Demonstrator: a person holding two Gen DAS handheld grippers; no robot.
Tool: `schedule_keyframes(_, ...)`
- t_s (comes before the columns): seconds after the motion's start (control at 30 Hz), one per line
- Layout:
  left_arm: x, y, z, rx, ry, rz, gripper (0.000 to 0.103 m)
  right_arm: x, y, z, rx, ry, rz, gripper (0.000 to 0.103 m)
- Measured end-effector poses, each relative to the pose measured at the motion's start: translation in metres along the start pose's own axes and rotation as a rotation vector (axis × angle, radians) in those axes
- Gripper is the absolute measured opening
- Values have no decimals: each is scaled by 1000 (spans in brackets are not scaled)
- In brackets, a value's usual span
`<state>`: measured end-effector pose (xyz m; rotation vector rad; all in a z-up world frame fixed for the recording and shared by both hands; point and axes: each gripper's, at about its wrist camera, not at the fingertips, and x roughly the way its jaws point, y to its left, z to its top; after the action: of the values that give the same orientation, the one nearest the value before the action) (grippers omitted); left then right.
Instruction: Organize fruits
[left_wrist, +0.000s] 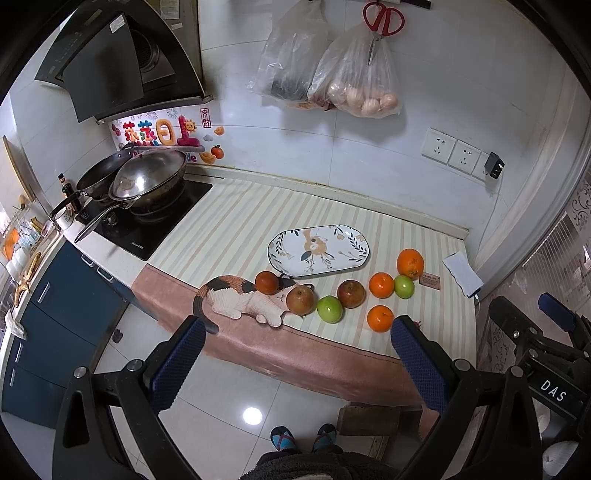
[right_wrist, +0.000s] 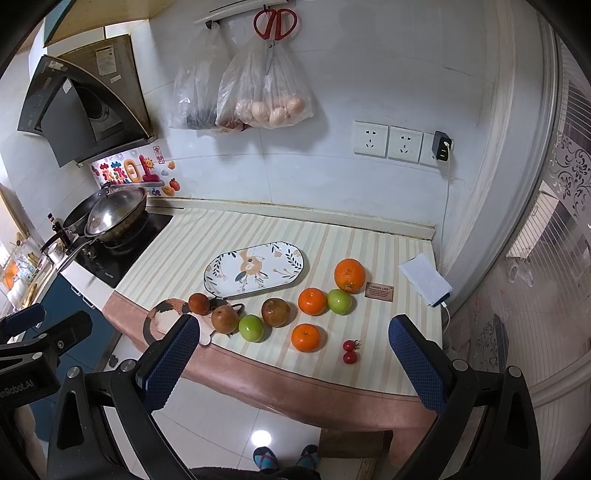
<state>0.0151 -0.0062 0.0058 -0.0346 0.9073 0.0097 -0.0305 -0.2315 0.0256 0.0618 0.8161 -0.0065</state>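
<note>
Fruit lies loose on the striped worktop (right_wrist: 332, 236) just in front of the empty oval floral plate (right_wrist: 255, 269), ahead of both my wide-spread grippers, left gripper (left_wrist: 295, 354) and right gripper (right_wrist: 291, 354), with the small orange tangerine (right_wrist: 306, 337) nearest my right fingers (right_wrist: 415, 363).

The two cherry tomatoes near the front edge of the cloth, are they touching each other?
Apart. The right wrist view shows a thin strip of cloth between the upper cherry tomato and the lower cherry tomato.

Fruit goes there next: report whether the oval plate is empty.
Empty: the oval plate shows only its printed pattern; all fruit lies on the striped cloth.
</note>
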Motion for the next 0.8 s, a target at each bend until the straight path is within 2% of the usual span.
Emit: schedule_keyframes(0.8, 7, 4, 0, -2, 4, -5, 103, -16, 14, -7, -7, -24, 15, 103)
